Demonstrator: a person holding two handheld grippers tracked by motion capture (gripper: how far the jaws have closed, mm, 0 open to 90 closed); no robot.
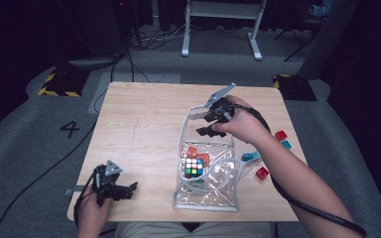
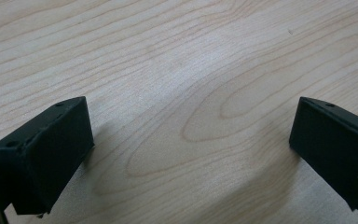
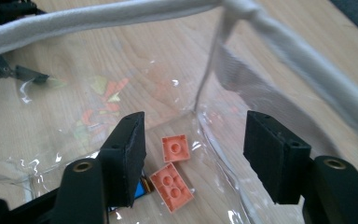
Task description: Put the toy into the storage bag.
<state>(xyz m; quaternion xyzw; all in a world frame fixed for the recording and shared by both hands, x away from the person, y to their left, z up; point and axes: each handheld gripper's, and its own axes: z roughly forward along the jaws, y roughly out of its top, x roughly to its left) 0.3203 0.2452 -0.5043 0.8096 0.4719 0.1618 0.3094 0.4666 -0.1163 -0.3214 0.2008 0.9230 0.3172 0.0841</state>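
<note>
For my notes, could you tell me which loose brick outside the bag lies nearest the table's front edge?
The red brick; the others sit farther back.

the black two-jaw left gripper [image 1: 129, 189] has a grey three-cornered plate on top and small round screw holes in its blocky jaws. the black two-jaw right gripper [image 1: 206, 126] has brass-coloured round screws and a thick black cable. both arms are bare. the person wears light tan trousers [image 1: 188, 230].
</note>
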